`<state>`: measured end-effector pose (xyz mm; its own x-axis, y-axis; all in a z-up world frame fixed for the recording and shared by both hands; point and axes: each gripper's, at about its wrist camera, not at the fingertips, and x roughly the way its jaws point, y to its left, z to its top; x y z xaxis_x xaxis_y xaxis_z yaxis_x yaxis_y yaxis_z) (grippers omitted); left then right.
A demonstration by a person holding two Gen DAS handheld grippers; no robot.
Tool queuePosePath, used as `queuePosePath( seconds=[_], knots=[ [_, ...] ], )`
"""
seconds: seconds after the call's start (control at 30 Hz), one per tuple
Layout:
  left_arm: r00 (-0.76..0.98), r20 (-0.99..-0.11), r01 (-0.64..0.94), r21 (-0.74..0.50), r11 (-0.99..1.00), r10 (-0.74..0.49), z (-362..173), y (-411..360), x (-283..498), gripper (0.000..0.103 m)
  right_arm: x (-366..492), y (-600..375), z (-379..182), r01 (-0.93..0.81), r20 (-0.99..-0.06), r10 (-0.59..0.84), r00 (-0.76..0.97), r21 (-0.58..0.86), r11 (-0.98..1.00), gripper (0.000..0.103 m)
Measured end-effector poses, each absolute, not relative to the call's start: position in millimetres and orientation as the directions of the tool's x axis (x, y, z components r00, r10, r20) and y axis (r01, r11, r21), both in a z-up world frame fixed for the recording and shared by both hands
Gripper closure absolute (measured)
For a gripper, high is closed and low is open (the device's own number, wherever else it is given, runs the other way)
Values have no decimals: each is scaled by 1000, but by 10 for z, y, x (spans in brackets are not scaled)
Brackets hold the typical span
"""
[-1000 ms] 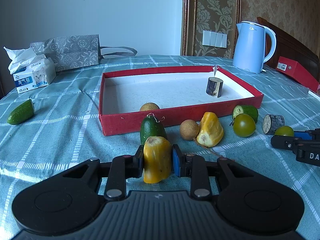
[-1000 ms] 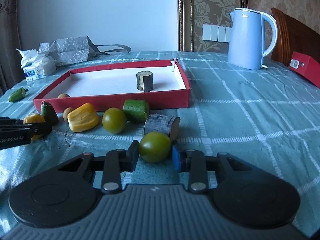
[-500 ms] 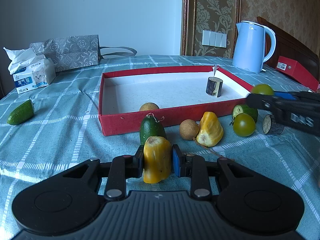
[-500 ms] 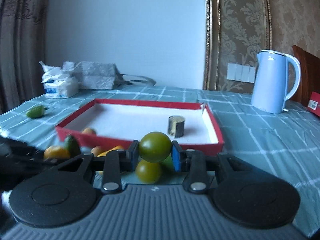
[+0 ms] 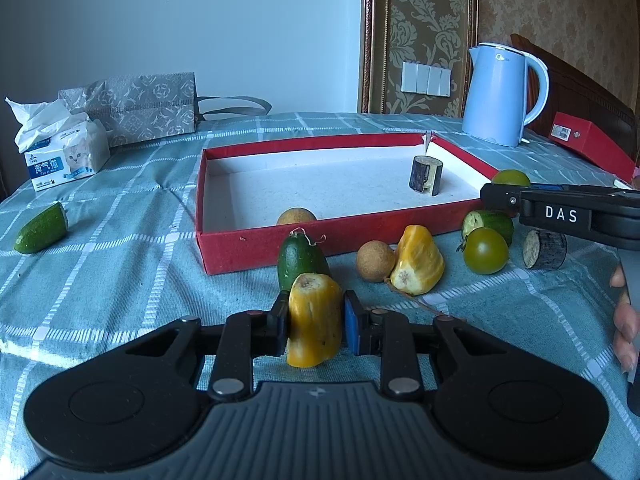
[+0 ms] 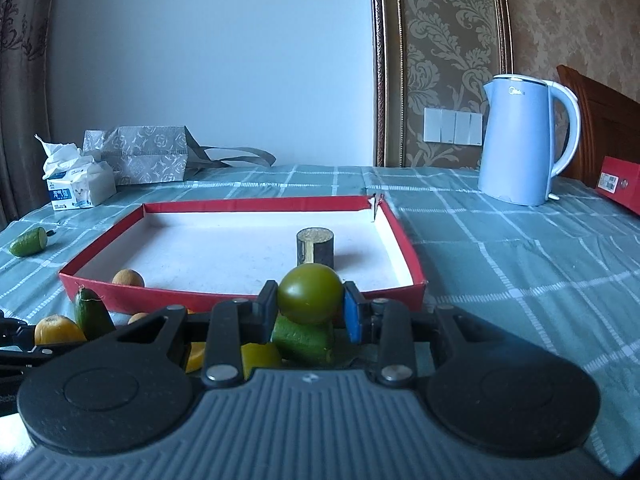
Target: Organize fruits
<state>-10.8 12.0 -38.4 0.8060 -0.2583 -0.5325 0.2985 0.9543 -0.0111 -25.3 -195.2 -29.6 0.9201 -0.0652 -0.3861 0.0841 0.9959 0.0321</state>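
The green tomato you pinch in the right hand-held gripper now hangs at the red tray's near wall, lifted off the desk since a second ago, so carry it over the rim and release, while your left hand-held gripper stays clamped on the yellow fruit piece low over the desk.

A plain pale wall meets a panel of brown damask wallpaper with a white switch plate. Curtain at left, dark wooden headboard at right; a teal checked cloth lies in soft daylight
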Motion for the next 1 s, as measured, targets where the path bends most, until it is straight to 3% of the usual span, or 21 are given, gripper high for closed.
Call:
queuePosePath(
  seconds=[0.23, 0.47, 0.6, 0.9, 1.0],
  knots=[
    [814, -510, 313, -18, 950, -278, -320, 154, -193, 78, -264, -1963, -288, 82, -382, -60, 922, 40, 996, 71],
    [823, -445, 349, -93, 932, -353, 122, 302, -87, 79, -261, -1963, -288, 79, -384, -58, 922, 39, 996, 71],
    [856, -414, 311, -65, 948, -310, 331, 292, 236, 79, -263, -1965, -288, 79, -385, -58, 921, 39, 996, 71],
    [824, -510, 240, -79, 967, -246, 167, 223, 965, 84, -245, -1982, -288, 80, -398, -51, 916, 55, 995, 71],
    [832, -467, 295, -82, 952, -299, 201, 233, 732, 84, -227, -2001, -293, 80, -404, -47, 913, 66, 995, 71]
  ],
)
